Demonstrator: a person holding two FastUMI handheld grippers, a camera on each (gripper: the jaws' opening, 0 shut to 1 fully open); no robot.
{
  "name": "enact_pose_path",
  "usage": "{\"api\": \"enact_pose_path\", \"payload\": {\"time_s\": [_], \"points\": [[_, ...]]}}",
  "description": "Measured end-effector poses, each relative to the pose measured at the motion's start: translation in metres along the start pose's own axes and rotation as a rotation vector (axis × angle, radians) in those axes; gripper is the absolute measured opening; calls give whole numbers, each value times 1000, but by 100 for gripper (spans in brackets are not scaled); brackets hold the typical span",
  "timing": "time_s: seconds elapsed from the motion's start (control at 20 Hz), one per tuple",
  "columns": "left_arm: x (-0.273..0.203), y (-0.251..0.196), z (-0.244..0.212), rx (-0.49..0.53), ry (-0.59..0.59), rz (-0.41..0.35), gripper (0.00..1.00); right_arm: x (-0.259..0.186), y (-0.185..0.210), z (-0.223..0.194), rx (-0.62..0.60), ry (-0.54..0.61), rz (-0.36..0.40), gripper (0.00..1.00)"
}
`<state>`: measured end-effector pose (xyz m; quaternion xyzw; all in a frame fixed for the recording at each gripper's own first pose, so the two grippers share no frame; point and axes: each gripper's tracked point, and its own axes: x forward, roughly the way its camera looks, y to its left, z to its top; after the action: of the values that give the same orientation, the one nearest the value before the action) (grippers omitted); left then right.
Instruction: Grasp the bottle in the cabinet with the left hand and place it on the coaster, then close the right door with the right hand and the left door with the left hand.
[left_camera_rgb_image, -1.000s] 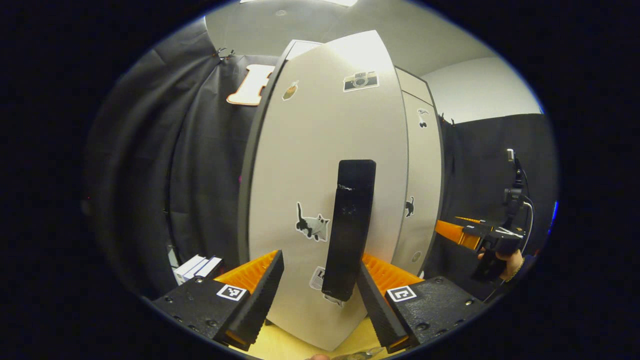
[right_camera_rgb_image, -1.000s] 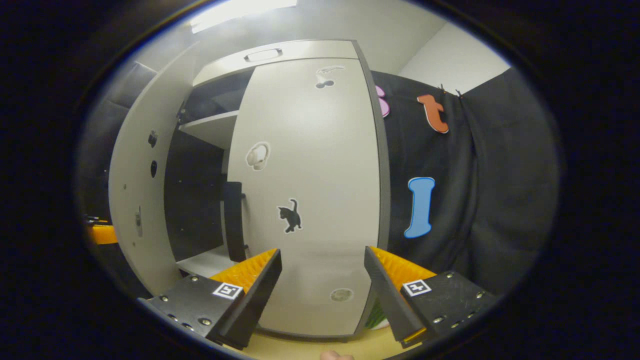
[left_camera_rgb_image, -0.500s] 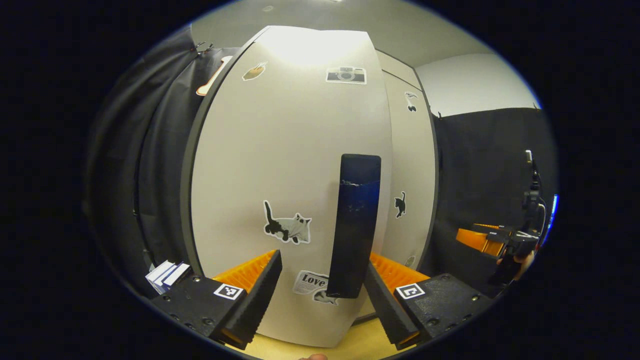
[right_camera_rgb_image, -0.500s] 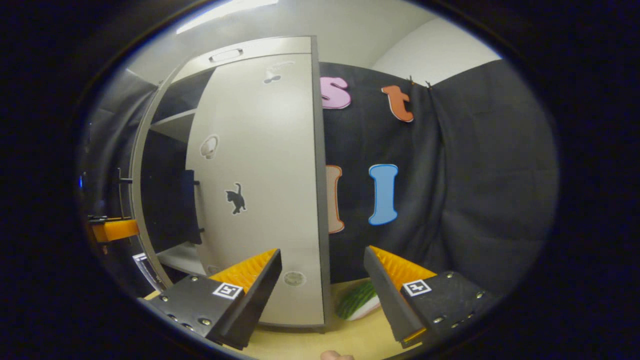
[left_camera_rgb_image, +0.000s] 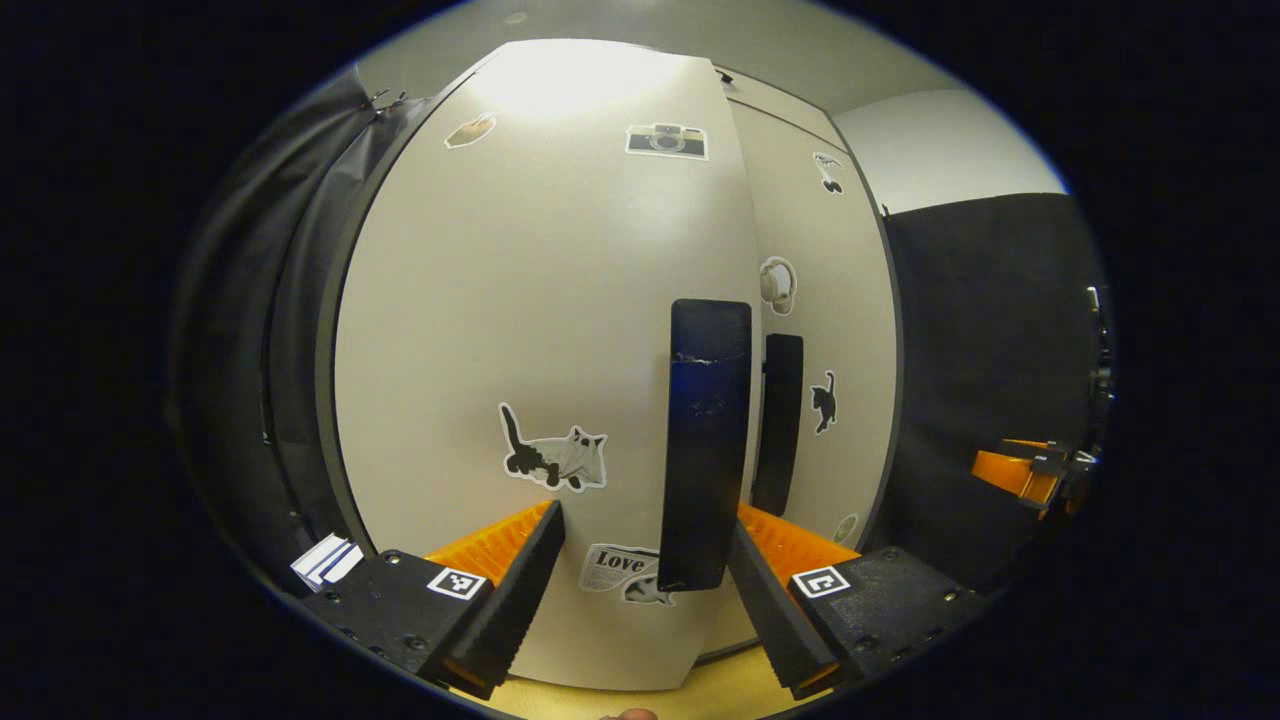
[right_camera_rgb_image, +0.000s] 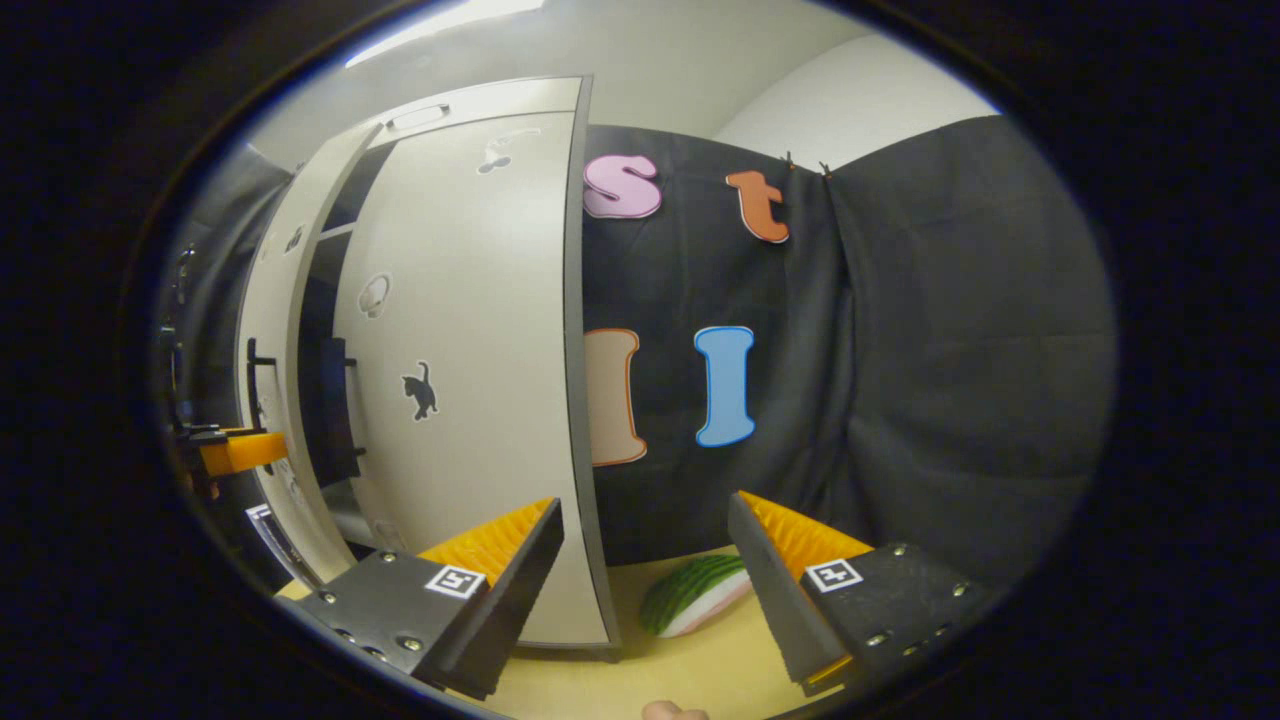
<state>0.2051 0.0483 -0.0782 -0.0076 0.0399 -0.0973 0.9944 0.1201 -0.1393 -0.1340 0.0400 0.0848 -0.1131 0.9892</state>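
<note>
The left tongs (left_camera_rgb_image: 645, 565) stand apart right in front of the left door (left_camera_rgb_image: 540, 340), with its dark upright handle (left_camera_rgb_image: 708, 440) rising between the two fingers and nothing clamped. Just past that handle, on the right finger's side, sits the right door (left_camera_rgb_image: 830, 340) with its own dark handle (left_camera_rgb_image: 778, 420). The right tongs (right_camera_rgb_image: 645, 560) are also apart and empty, off to the side, with the right door's edge above their left finger. A green-striped slice-shaped object (right_camera_rgb_image: 695, 595) lies on the yellow surface (right_camera_rgb_image: 690, 665) between their fingers.
</note>
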Motion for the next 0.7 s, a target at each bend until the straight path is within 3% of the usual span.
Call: {"api": "enact_pose_path", "payload": {"time_s": [0.35,0.7], "points": [[18,1,-2,12,2,27,96,-10,-5,-5,-22,6,0,100],[28,1,-6,-47,2,26,94,-16,-16,-9,-7,13,-24,100]]}}
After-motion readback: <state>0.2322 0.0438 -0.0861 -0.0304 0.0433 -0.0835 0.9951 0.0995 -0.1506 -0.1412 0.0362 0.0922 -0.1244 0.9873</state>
